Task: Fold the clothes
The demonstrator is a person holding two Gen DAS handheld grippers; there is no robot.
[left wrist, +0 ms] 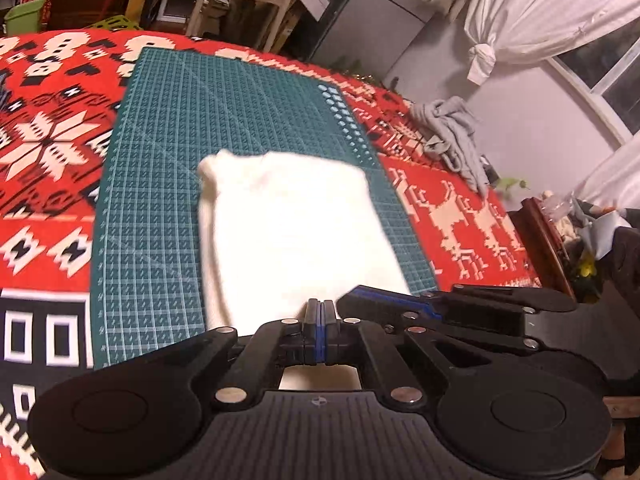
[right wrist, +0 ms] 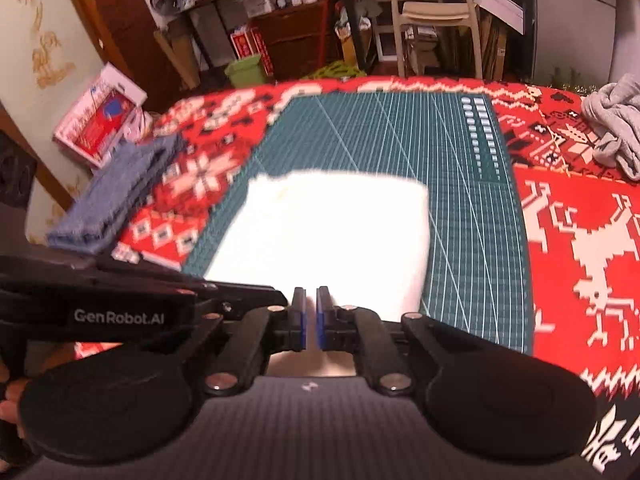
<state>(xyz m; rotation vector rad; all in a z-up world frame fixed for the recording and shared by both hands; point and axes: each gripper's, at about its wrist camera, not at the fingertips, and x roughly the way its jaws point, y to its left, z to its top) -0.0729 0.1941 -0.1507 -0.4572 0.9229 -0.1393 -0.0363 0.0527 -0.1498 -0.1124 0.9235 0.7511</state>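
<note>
A white folded cloth (left wrist: 296, 224) (right wrist: 332, 232) lies flat on the green cutting mat (left wrist: 180, 120) (right wrist: 400, 132). My left gripper (left wrist: 320, 306) is shut, pads together, at the cloth's near edge, and the cloth runs on under it. My right gripper (right wrist: 311, 300) sits at the same near edge, shut down to a narrow slit. Whether either one pinches the fabric I cannot tell. The two grippers are side by side: the right gripper (left wrist: 354, 296) shows just right of the left one, and the left gripper (right wrist: 276, 294) reaches in from the left in the right wrist view.
A red patterned blanket (left wrist: 56, 140) (right wrist: 580, 220) covers the table under the mat. A crumpled grey garment (left wrist: 452, 132) (right wrist: 616, 120) lies at the far right. A folded blue towel (right wrist: 116, 196) and a red-and-white box (right wrist: 100, 120) sit at the left. A chair (right wrist: 436, 12) stands beyond the table.
</note>
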